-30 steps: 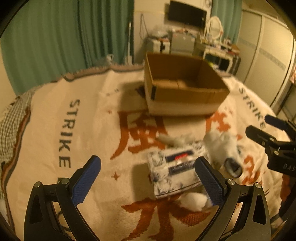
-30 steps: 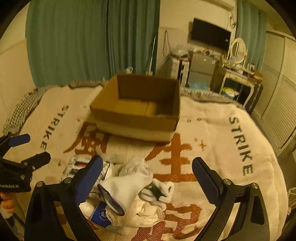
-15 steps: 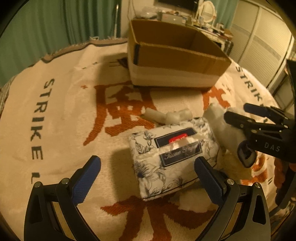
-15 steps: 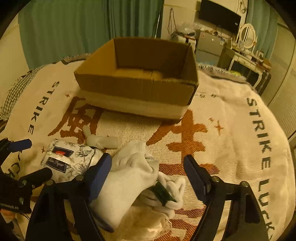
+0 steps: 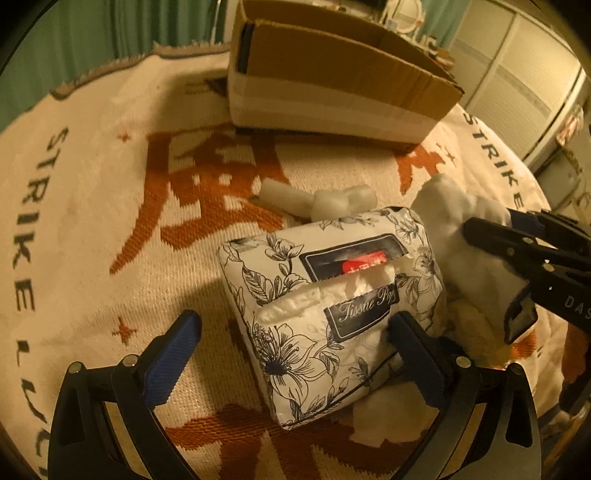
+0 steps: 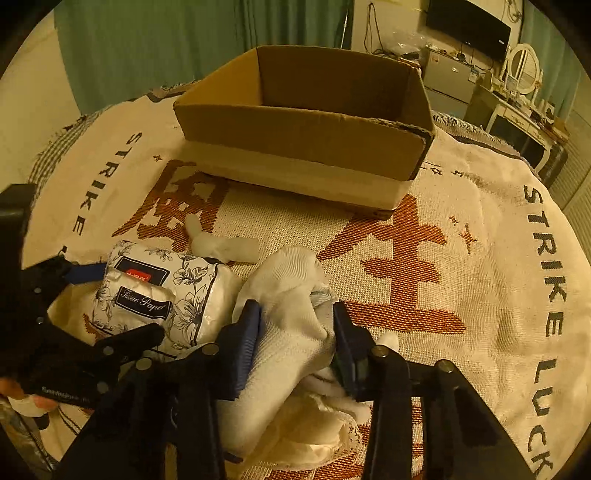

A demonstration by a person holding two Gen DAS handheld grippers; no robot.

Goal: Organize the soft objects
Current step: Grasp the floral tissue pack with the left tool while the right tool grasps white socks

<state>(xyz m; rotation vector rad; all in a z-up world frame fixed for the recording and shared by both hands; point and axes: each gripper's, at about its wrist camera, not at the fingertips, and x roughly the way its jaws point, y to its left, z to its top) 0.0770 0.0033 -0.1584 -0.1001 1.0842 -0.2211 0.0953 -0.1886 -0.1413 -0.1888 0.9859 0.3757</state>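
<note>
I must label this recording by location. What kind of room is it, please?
Most likely a bedroom in a home. The work happens on a woven blanket that seems spread over a bed, a dressing table with a round mirror stands at the back, and a wall television hangs beside green curtains.

Bare blanket (image 6: 461, 295) lies open at three o'clock of the sock pile (image 6: 291, 332); the tissue pack (image 6: 162, 295) crowds nine o'clock, the cardboard box (image 6: 303, 136) blocks twelve.

Both grippers — left gripper (image 5: 291, 339), right gripper (image 6: 297, 339) — have black angular frames, silver screws and ribbed blue pads (image 5: 171, 356); white lettering marks one arm.
</note>
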